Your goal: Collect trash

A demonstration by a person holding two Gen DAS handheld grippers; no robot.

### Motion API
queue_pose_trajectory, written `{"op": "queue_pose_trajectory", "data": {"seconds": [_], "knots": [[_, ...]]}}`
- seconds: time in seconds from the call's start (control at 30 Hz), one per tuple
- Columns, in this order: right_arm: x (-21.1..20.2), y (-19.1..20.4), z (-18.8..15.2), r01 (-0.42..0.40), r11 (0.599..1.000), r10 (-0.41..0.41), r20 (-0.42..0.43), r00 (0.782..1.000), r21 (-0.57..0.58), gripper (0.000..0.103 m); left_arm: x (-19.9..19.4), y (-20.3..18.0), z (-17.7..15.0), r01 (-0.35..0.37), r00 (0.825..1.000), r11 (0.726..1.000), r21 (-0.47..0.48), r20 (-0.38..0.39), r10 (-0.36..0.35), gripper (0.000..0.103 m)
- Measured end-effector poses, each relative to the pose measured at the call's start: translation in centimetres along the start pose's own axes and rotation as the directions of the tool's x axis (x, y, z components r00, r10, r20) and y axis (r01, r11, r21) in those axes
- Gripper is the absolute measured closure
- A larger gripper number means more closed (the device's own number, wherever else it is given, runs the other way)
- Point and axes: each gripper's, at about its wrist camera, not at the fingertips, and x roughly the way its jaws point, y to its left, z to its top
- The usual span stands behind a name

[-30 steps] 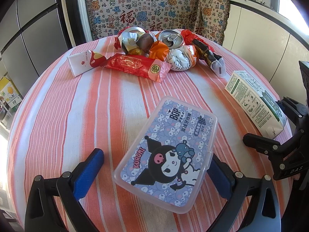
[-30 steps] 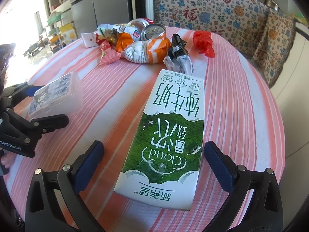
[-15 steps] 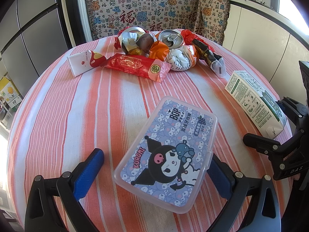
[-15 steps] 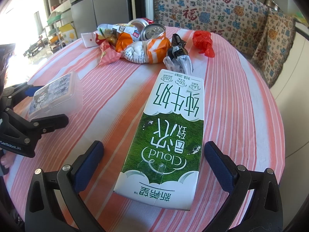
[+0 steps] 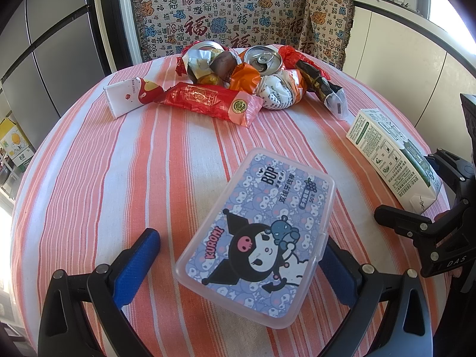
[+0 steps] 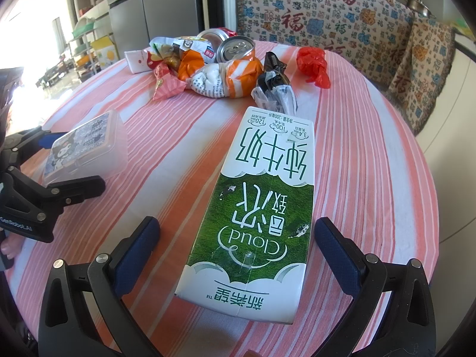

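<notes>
Straddling carton (image 6: 255, 208): right tool (image 6: 237, 250) (spread wide).

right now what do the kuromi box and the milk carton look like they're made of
Kuromi box: likely thin frosted translucent plastic; the cloth stripes show faintly through its rim, with a printed label on the lid. Milk carton: seemingly coated paperboard, with folded seams, creased edges and a slight sheen.

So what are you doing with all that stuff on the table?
A person is clearing rubbish with two grabbers. The left gripper is open around a plastic box, and the right gripper is open around a milk carton. Nothing is lifted yet. Wrappers and cans sit piled farther back on the striped tablecloth.
</notes>
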Motion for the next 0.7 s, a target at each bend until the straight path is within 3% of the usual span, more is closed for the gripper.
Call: {"op": "queue_pose_trajectory", "data": {"seconds": [0.23,0.3,0.37,0.47,0.53,0.7], "knots": [[0.1,-0.2,0.2,-0.006,1.000,0.006,-0.013,1.000,0.003,0.000,-0.2,0.1,0.0,0.021,1.000,1.000,-0.003,0.000,-0.021,0.000],[-0.4,-0.9,0.6,-0.045,0.999,0.046,-0.067,0.997,0.025,0.001,-1.1,0.6,-0.3,0.099,0.995,0.995,-0.003,-0.002,-0.099,0.000],[-2.5,-2.6,1.1,-0.113,0.990,0.119,-0.067,0.991,0.084,0.001,-2.5,1.0,-0.9,0.189,0.982,0.982,-0.014,0.005,-0.189,0.000],[-4.6,-5.2,2.6,-0.118,0.984,0.132,-0.103,0.986,0.137,0.001,-4.8,1.6,-1.4,0.269,0.963,0.963,0.003,0.034,-0.269,0.000],[-5.0,-6.4,4.2,-0.113,0.978,0.141,-0.163,0.977,0.173,0.001,-5.4,1.4,-0.9,0.277,0.960,0.961,0.027,0.030,-0.277,0.000],[-3.6,-5.9,7.2,-0.145,0.957,0.217,-0.290,0.932,0.250,0.001,-4.6,-1.5,1.5,0.222,0.975,0.964,0.147,-0.018,-0.222,0.000]]}}
